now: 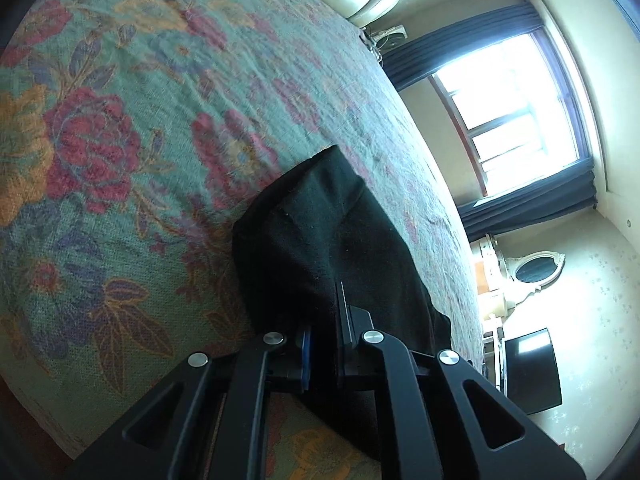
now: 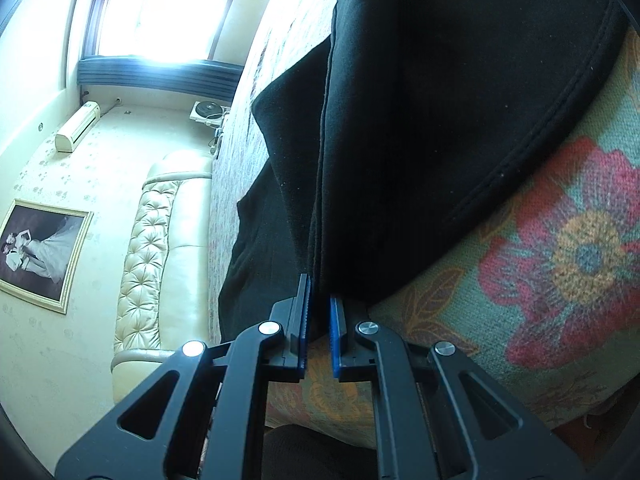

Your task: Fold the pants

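The black pants (image 1: 320, 236) lie on the flowered bedspread (image 1: 120, 140). My left gripper (image 1: 324, 328) is shut on a fold of the black pants, and the cloth runs up between the blue-padded fingers and away over the bed. In the right wrist view the pants (image 2: 440, 120) fill the upper middle, with a stitched hem curving down the right. My right gripper (image 2: 319, 308) is shut on a layered edge of the pants, held just above the bedspread (image 2: 560, 260).
A cream tufted headboard (image 2: 160, 248) stands at the bed's end. A bright window with dark blue curtains (image 1: 520, 120), a mirror (image 1: 536, 270) and a dark screen (image 1: 528, 368) are along the wall. A framed photo (image 2: 40, 252) hangs on the wall.
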Motion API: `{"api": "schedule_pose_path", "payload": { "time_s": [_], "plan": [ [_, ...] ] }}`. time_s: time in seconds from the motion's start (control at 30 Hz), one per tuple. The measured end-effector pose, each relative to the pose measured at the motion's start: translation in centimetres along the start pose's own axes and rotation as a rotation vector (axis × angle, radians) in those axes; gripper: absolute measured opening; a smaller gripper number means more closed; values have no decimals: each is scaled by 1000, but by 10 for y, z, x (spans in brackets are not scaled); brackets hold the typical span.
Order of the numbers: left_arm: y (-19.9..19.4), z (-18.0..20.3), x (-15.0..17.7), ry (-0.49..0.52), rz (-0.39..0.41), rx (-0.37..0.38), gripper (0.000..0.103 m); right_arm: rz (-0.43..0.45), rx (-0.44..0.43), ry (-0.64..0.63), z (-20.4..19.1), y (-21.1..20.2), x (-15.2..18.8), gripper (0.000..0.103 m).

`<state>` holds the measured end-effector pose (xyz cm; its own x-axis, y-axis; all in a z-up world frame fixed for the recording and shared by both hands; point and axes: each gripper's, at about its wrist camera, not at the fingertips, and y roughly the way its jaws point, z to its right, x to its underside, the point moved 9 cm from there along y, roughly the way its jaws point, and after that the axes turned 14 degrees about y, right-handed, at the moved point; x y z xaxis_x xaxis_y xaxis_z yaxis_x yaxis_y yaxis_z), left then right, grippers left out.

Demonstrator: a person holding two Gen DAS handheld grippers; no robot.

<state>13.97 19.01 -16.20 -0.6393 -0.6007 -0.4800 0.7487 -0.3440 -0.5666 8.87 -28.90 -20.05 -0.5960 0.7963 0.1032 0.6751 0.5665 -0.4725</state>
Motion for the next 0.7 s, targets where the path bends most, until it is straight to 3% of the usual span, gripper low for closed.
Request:
{"api": "schedule_pose_path", "payload": {
  "time_s": [0.1,0.27,0.3,0.33,0.4,0.47,0.5,0.57,0.6,0.7],
  "plan": [
    [5,-7,6,-24,-23,15,10,-12,5,-1,5,6,-7,9],
    [-14,-5,-1,45,-17,-7,18,34,41,-56,-6,-15,-14,31],
    [-22,-6,-3,54,-5,-25,25,55,55,-84,-10,-23,-17,34],
    [-31,-10,-6,61,16,-62,41,75,71,-112,-14,-32,-21,34],
    [-49,-15,-14,84,70,-143,52,130,97,-166,-27,-49,-36,35],
    [-59,-14,-21,113,102,-174,53,180,111,-215,-45,-61,-55,37],
    [-62,-11,-23,124,111,-182,53,206,133,-249,-57,-64,-68,44],
    [-58,5,-25,133,110,-163,66,242,174,-315,-84,-59,-97,49],
    [-52,15,-23,135,97,-145,73,251,206,-352,-96,-52,-112,50],
    [-27,46,-18,157,44,-76,73,295,379,-484,-129,-17,-169,50]
  ]
}}
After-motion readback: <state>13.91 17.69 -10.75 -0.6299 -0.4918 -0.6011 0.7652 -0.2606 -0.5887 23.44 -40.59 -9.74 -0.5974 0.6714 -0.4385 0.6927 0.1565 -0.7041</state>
